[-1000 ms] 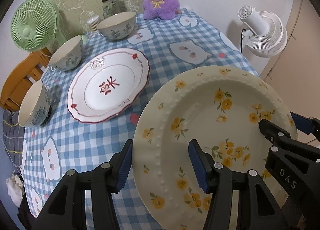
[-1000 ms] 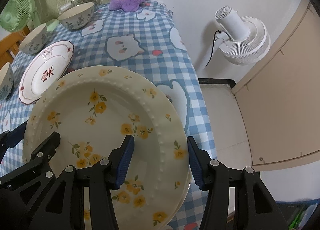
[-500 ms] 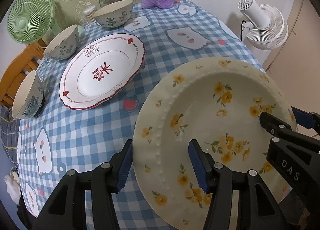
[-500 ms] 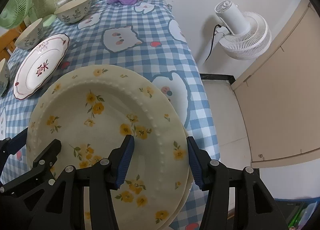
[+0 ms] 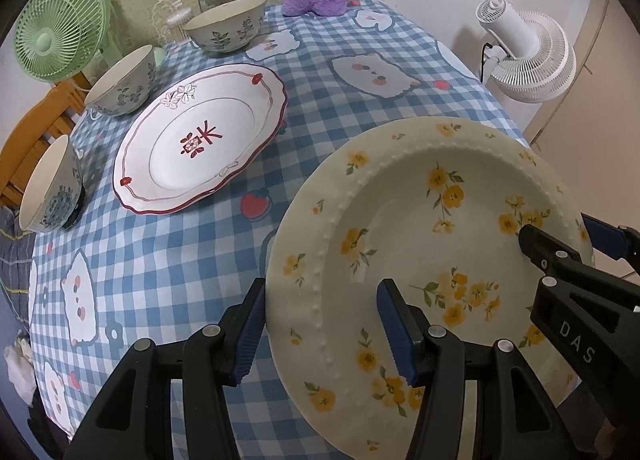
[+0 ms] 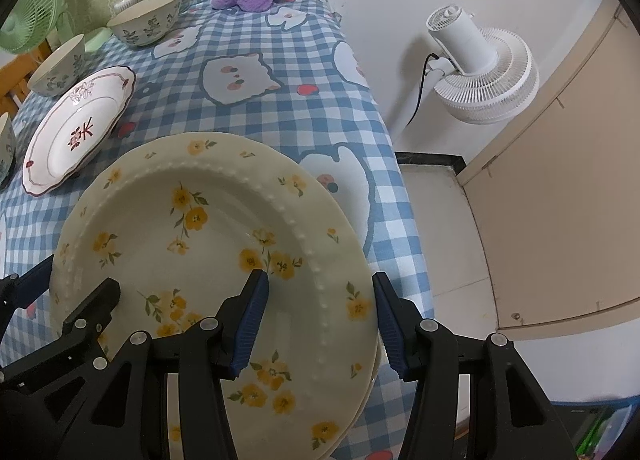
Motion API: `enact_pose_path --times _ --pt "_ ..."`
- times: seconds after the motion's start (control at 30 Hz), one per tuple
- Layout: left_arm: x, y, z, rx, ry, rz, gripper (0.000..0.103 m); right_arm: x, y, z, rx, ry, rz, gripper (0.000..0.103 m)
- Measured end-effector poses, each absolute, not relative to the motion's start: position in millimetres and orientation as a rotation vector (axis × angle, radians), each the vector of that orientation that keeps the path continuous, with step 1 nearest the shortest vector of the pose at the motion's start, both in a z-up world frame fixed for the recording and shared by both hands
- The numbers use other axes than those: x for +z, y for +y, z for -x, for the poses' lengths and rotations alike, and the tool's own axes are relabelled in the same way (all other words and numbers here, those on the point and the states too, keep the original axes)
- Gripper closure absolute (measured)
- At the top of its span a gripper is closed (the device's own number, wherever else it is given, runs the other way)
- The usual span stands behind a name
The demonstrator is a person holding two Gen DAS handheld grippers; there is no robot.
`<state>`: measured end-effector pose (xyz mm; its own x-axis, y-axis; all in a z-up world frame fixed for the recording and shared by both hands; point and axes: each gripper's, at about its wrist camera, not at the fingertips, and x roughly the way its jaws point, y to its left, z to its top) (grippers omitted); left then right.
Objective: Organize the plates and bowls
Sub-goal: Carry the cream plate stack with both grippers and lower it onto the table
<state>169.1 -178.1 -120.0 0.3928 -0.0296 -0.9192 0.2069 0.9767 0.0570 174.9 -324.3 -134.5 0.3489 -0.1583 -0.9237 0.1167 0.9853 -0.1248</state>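
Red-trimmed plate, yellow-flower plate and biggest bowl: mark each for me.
red-trimmed plate (image 5: 200,140), left wrist view, centre well.
yellow-flower plate (image 6: 192,236), right wrist view, inner well.
biggest bowl (image 5: 226,30), left wrist view, outer wall.
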Motion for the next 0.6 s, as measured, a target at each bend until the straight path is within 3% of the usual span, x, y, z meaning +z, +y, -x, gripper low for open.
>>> enact_pose_path --times 0.6 --pt "-119.2 -176.9 -167.7 -0.142 1.150 -0.131 0.048 -128.2 -312.0 -172.0 -0.097 1.162 0.032 0.045"
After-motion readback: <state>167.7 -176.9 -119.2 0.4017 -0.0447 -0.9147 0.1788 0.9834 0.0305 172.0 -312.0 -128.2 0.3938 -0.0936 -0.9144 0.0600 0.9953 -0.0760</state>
